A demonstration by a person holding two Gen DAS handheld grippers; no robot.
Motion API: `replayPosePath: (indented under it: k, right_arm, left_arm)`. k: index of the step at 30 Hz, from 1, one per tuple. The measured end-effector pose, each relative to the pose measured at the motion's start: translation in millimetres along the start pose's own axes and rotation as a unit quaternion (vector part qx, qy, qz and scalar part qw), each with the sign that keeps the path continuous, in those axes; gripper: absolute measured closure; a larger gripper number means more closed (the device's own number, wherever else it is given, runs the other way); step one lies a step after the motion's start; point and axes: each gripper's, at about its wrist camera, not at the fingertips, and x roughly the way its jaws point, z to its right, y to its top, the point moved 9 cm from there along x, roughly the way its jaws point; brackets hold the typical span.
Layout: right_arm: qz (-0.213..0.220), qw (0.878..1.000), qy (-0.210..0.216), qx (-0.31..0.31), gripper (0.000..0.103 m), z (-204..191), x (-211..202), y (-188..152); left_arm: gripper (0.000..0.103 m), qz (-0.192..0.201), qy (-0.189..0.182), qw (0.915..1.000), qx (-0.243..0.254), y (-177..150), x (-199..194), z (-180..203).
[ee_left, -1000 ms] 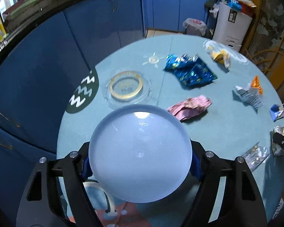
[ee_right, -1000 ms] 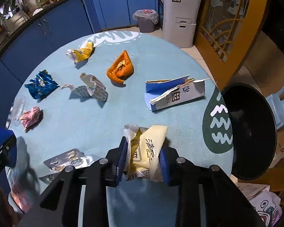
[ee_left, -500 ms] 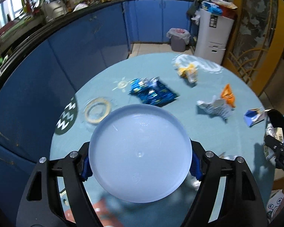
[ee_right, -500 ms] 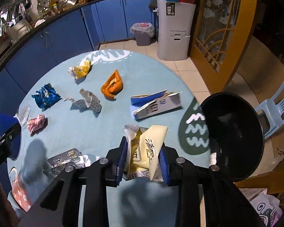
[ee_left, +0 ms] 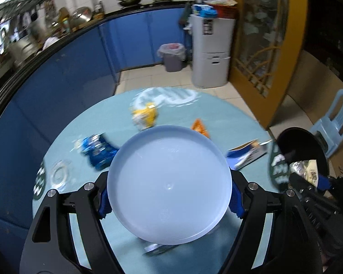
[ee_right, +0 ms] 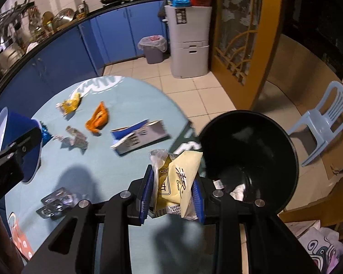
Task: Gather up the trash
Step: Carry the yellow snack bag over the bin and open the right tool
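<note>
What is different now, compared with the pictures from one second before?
Both grippers swung right, toward the black bin, which now fills much more of the right wrist view. Nothing was grasped or released: the right gripper still clamps the yellow wrapper, the left gripper the blue bowl. Table litter stayed.

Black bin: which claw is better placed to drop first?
Right. The right claw holds the yellow wrapper beside the black bin rim; the left claw, holding the blue bowl, is over the table.
</note>
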Motion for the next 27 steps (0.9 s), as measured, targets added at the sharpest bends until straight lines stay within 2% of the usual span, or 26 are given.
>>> replayPosePath:
  k: [13,27]
  right_arm:
    - [-0.003,0.998,-0.027,0.062,0.073,83,14,4]
    - [-0.013,0.994,-0.042,0.105,0.073,138,37,0]
  left_arm:
    - [0.027,0.006,-0.041,0.9964,0.074,32,18,111]
    - [0.027,-0.009,-0.067,0.9901,0.123,44,46,201]
